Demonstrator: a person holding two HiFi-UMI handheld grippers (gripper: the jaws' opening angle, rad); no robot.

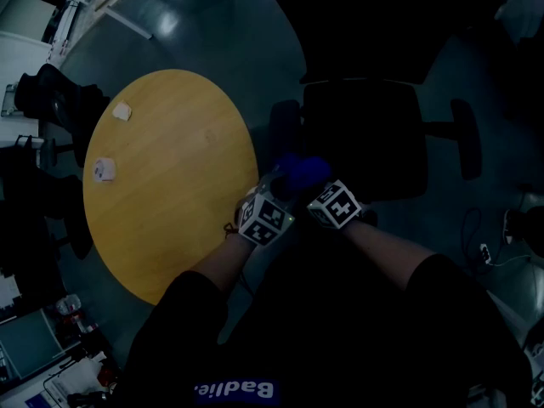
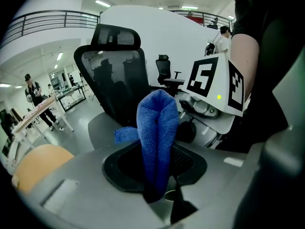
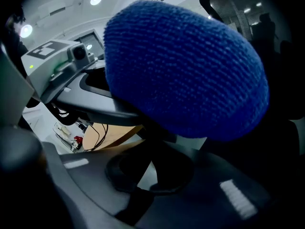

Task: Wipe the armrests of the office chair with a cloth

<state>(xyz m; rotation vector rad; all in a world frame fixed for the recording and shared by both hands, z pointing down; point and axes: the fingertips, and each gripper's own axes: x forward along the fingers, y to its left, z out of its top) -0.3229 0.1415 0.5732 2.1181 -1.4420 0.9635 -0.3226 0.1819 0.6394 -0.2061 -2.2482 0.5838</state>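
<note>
**Count:** two grippers, one cloth, one chair w/ two armrests, one table.

**Nearest:** left gripper (image 1: 279,189) and right gripper (image 1: 313,185), marker cubes side by side, tips converging on the cloth.

- Left gripper view: jaws clamped on the blue microfibre cloth (image 2: 157,128). The cloth is folded double, w/ its long axis along the jaws. The rounded fold points away from the gripper, toward the chair back, and one loose corner sticks out sideways.
- Right gripper view: jaws closed on a shadowed fold under the same cloth, which bulges over them.

**Next:** in the head view the cloth sits over the seat corner of the black mesh-backed office chair (image 1: 365,134). It is just beside the armrest nearer the table (image 1: 285,127). The second armrest (image 1: 466,138) is well apart, on the chair's other side.

**Farthest:** round yellow wooden table (image 1: 170,185). It carries two small pale scraps (image 1: 123,110) near the edge away from the chair.
</note>
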